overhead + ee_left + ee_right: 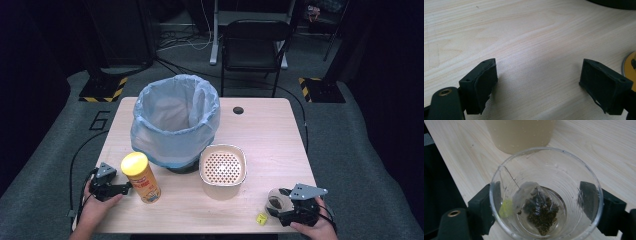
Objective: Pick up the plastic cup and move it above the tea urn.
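Right gripper view: the right gripper [544, 205] brackets a clear cup [546, 195] holding a wet tea bag [536, 207], jaws half-open, grip unconfirmed. Squeezing could buckle it and spill. The left gripper [539, 82] rests wide open, empty.

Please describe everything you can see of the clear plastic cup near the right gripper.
The cup is clear, thin plastic with faint ridges and a round rim, standing upright on the wooden table near its front right corner. Inside lies a wet tea bag in a little liquid; its string runs up the wall to a yellow tag lying outside on the table. The right gripper has one jaw on each side of the cup, at or very near the wall. A beige container stands just behind it.
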